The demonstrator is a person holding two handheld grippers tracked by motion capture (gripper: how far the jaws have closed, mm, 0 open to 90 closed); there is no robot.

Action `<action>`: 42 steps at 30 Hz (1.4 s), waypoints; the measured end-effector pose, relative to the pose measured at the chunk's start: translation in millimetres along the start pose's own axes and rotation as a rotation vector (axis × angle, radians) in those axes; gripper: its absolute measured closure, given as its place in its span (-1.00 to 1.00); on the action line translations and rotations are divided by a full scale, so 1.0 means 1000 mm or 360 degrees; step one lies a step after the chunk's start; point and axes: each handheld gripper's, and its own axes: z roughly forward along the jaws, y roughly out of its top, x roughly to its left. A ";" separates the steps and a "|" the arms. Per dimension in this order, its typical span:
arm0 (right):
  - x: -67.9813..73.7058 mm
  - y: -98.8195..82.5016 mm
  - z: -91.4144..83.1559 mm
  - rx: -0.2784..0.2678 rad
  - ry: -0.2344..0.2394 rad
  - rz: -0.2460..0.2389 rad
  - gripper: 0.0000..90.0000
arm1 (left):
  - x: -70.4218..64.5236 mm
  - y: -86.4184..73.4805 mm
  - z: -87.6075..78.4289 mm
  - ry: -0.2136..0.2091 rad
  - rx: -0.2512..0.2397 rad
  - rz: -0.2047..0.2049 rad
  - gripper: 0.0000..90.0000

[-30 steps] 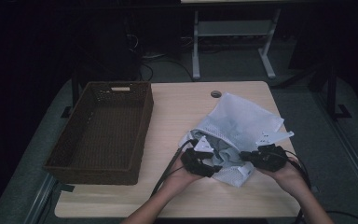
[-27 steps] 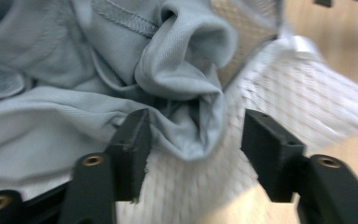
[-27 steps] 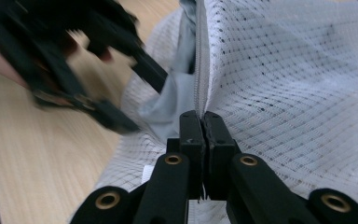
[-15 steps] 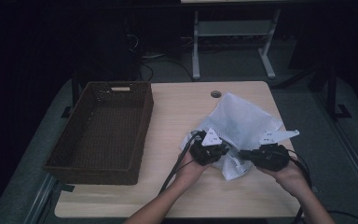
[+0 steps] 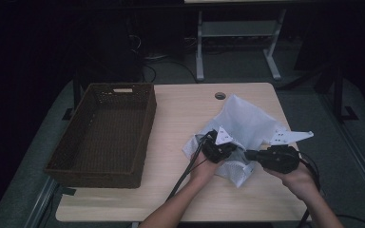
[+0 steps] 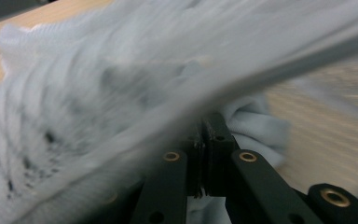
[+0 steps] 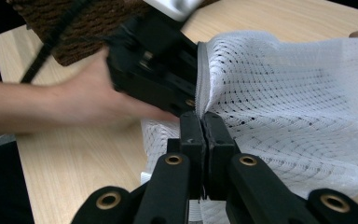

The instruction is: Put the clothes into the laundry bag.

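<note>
A white mesh bag (image 5: 249, 118) lies crumpled on the right half of the wooden table (image 5: 180, 114). My left gripper (image 5: 234, 150) is shut on the bag's near edge; in the left gripper view the jaws (image 6: 205, 126) pinch blurred mesh (image 6: 74, 93), with a pale cloth fold (image 6: 258, 128) just beyond. My right gripper (image 5: 248, 155) is shut on the same edge right beside it. In the right gripper view its jaws (image 7: 200, 116) clamp the hem of the mesh (image 7: 284, 93), and the left gripper's black body (image 7: 154, 70) sits directly ahead with a hand behind it.
A dark brown wicker basket (image 5: 147, 128) stands empty on the table's left half, and its corner (image 7: 74, 18) appears in the right gripper view. A round cable hole (image 5: 220, 95) sits near the table's far edge. Desk legs and cables stand on the floor behind.
My left gripper has moved right, close to the right gripper, and has shut on the bag's edge. The bag is bunched up more between them. The right gripper has stayed put.
</note>
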 end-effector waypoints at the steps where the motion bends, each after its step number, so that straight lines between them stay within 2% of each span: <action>1: 0.000 0.000 0.000 -0.0003 0.0001 -0.0001 0.95 | 0.001 -0.001 0.002 0.0000 0.0000 -0.0010 0.94; 2: 0.000 0.000 0.000 -0.0003 0.0000 0.0000 0.95 | 0.003 -0.003 0.004 -0.0007 -0.0004 -0.0036 0.94; 5: -0.001 0.000 -0.001 -0.0003 0.0000 0.0005 0.95 | 0.003 -0.003 0.003 -0.0024 -0.0009 -0.0055 0.92; 9: -0.003 -0.001 0.000 -0.0001 -0.0003 0.0010 0.95 | 0.001 0.000 -0.005 -0.0080 -0.0001 -0.0084 0.73; 13: -0.003 -0.001 0.000 0.0001 -0.0006 0.0016 0.95 | -0.003 0.005 -0.021 -0.0113 0.0044 -0.0051 0.48; 17: -0.004 -0.002 0.001 0.0007 -0.0011 0.0012 0.95 | 0.000 0.006 -0.043 -0.0119 0.0101 -0.0013 0.32; 22: -0.005 -0.003 0.002 0.0011 -0.0011 0.0003 0.95 | 0.010 -0.003 -0.073 -0.0051 0.0151 0.0037 0.20; 26: -0.005 -0.003 0.004 0.0014 -0.0008 0.0010 0.95 | 0.026 -0.019 -0.086 0.0047 0.0165 -0.0024 0.05; 29: -0.004 -0.002 0.004 0.0019 -0.0006 0.0008 0.95 | 0.037 -0.026 -0.084 0.0093 0.0184 -0.0085 -0.05; 32: -0.005 -0.003 0.004 0.0022 -0.0006 0.0011 0.95 | 0.043 -0.029 -0.078 0.0098 0.0209 -0.0108 -0.09; 36: -0.006 -0.004 0.006 0.0025 -0.0003 0.0004 0.95 | 0.048 -0.033 -0.069 0.0137 0.0226 -0.0143 -0.14; 38: -0.006 -0.004 0.005 0.0026 -0.0005 0.0003 0.95 | 0.049 -0.033 -0.070 0.0180 0.0204 -0.0152 -0.17; 42: -0.007 -0.004 0.004 0.0022 -0.0006 0.0011 0.95 | 0.052 -0.031 -0.073 0.0207 0.0174 -0.0161 -0.24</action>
